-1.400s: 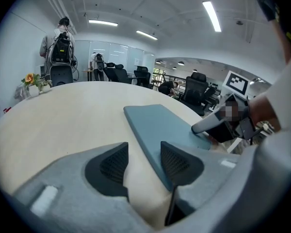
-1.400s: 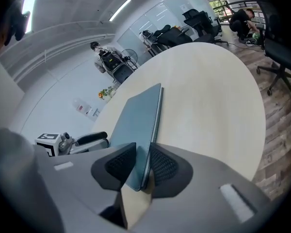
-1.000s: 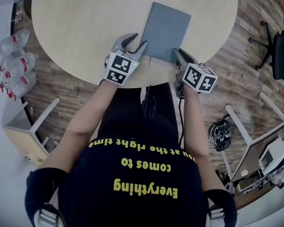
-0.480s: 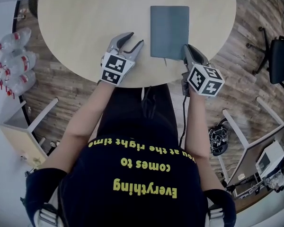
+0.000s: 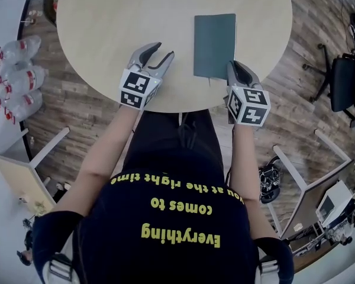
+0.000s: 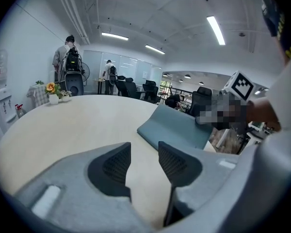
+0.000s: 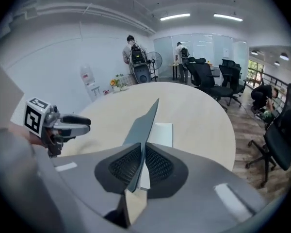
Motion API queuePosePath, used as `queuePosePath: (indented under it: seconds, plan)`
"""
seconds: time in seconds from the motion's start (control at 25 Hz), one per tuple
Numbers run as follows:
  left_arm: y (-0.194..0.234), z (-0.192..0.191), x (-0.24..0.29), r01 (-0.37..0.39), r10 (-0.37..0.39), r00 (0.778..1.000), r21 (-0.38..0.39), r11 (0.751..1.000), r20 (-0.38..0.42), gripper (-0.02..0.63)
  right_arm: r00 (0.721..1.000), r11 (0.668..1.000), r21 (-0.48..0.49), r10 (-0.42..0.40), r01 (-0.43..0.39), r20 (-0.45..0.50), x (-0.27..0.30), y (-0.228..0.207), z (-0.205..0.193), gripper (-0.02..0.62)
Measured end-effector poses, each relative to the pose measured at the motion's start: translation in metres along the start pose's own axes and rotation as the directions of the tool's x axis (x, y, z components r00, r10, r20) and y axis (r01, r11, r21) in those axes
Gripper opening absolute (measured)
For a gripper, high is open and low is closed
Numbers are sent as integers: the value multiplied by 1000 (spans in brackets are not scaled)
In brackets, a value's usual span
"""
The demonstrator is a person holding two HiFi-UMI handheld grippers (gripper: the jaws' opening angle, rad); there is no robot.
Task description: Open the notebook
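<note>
a: entry 1, the task's thing?
b: notebook (image 5: 214, 45), 1 piece, grey-blue, lying on the round desk (image 5: 106, 22). it sits straight ahead of the right jaws and off to the right of the left jaws, clear of them.

a: entry 2, right gripper (image 5: 232, 67)?
b: jaws clamped on the near corner of the cover (image 7: 144, 120). they have just been closing, with that cover between them. in the right gripper view the cover stands up edge-on out of the jaws, lifted off a white page (image 7: 162, 132) just to its right.

a: entry 3, left gripper (image 5: 157, 57)?
b: jaws apart, with only bare desk showing in the gap. it holds nothing. the notebook's left edge lies ahead and to the right of its right jaw, not touching.

a: the 2 grippers, one against the other?
b: side by side over the desk's near edge and well apart. the notebook's near edge lies ahead of the gap between them, nearer the right one.

a: sundries?
b: 1 small flower pot (image 6: 52, 95) at the far rim of the desk, well beyond the left jaws. several clear bottles (image 5: 21, 70) on the floor, far to the left of the left jaws.
</note>
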State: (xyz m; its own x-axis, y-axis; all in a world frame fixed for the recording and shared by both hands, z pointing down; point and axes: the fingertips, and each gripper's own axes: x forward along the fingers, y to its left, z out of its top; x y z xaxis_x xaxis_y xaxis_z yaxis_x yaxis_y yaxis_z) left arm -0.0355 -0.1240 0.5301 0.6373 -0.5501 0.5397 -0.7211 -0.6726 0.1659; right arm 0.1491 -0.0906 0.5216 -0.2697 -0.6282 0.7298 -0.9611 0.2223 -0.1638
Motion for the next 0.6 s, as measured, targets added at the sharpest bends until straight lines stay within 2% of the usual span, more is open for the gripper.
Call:
queuePosePath:
  seconds: [0.08,0.28,0.4,0.6]
  plan:
    - [4,3,-6,-3,3,1000,-9,1000,16,181,998,998,29,56,-57,33,-6,14,10,43]
    - [17,11,-20,-26,27,998,-29,999,52,181,977,979,28,198,-201,74,-13,67,31,43]
    - [28,12,-29,-51,53,997,-39,998,63,181,955,957,26,286,-289,79,-6,101,36,44]
    - [41,10,-39,-85,89,994,-53,995,67,181,926,927,20,373,-375,58,10,139,36,49]
